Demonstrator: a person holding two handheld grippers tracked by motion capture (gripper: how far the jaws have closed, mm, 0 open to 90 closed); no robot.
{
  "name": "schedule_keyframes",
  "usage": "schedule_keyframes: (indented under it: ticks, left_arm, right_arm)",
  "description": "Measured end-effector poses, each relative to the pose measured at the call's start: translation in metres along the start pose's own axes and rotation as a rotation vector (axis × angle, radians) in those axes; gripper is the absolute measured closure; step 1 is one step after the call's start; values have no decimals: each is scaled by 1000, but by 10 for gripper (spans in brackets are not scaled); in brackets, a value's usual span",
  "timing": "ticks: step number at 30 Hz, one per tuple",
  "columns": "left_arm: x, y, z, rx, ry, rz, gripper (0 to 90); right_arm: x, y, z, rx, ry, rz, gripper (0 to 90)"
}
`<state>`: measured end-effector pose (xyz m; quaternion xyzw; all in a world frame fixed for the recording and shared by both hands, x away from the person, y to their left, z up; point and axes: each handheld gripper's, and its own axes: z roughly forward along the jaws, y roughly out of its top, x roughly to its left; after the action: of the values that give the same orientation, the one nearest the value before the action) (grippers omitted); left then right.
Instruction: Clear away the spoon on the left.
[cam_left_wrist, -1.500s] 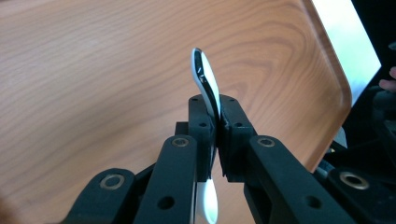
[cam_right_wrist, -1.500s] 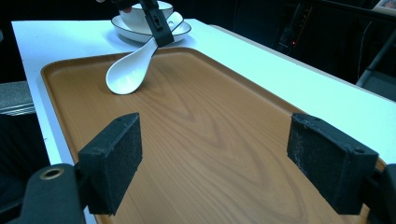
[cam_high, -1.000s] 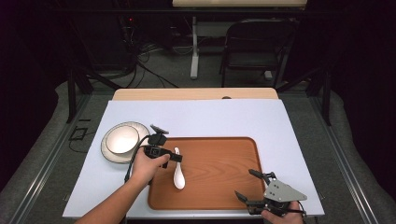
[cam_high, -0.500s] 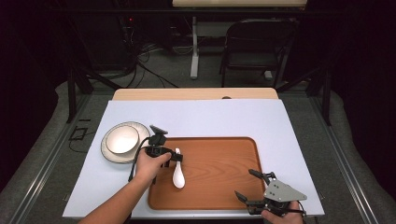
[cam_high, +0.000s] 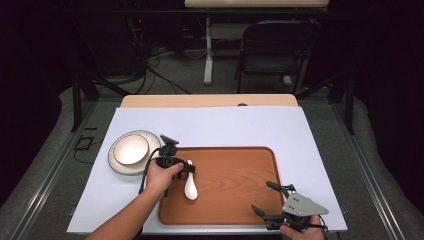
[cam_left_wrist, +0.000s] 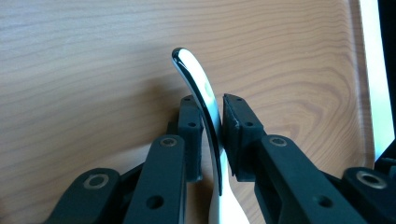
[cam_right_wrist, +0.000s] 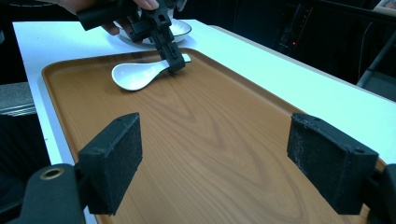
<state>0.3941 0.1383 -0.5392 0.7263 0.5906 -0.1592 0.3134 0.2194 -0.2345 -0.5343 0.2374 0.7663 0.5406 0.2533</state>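
Spoon (cam_left_wrist: 205, 100) handle between left claw (cam_high: 187, 169) pads, jaws just easing apart, grip loosening: release step on tray (cam_high: 235, 210). Next: lift clear. Right claw (cam_right_wrist: 233, 163) wide, empty.

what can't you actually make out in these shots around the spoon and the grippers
- Spoon bowl: cut off by the bottom edge in the left gripper view.
- Left gripper pads: too small in the high view to judge contact.
- Bowl contents: hidden by the hand in the right gripper view.
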Motion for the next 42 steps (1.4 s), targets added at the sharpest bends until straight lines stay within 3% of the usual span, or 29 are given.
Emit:
schedule_keyframes:
  ticks: [11, 14, 27, 42]
  left_arm:
    - [-1, 0, -1, 0, 25, 7, 723]
    - [-2, 0, -2, 2, 55, 22, 704]
    - [-7, 0, -8, -31, 110, 52, 521]
    - [-9, 1, -21, -40, 149, 86, 483]
  right_arm:
    - [0, 0, 0, 0, -1, 1, 176]
    - [0, 0, 0, 3, -1, -3, 176]
    - [0, 0, 0, 2, -1, -4, 176]
    - [0, 0, 0, 2, -2, -4, 176]
